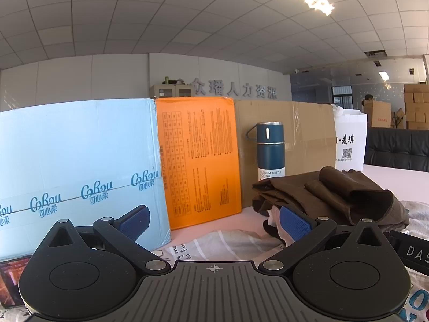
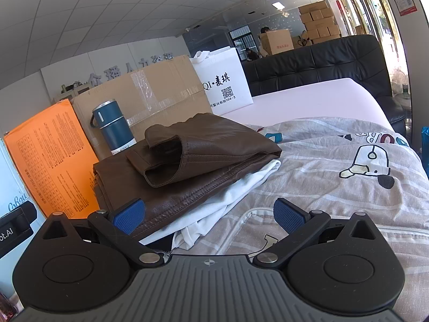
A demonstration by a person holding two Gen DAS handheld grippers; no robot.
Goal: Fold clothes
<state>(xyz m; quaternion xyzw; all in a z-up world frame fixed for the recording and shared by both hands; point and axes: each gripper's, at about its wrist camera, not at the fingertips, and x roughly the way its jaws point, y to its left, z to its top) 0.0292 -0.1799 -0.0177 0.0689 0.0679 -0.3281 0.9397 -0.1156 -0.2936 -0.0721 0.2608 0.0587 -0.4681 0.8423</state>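
Note:
A folded brown leather jacket (image 2: 193,161) lies on a white garment (image 2: 228,201), on a grey cartoon-print sheet (image 2: 335,177). The jacket also shows in the left wrist view (image 1: 329,196), at the right. My right gripper (image 2: 209,214) is open and empty, just in front of the stack's near edge, its left pad (image 2: 128,216) beside the jacket. My left gripper (image 1: 214,221) is open and empty, low over the sheet (image 1: 228,241), left of the stack; its right pad (image 1: 293,225) is near the jacket's edge.
A light blue box (image 1: 80,166), an orange box (image 1: 198,158) and a cardboard box (image 1: 289,134) stand along the back. A blue vacuum bottle (image 1: 269,150) stands behind the jacket. A white paper bag (image 2: 225,83) and a black sofa (image 2: 321,61) are further right.

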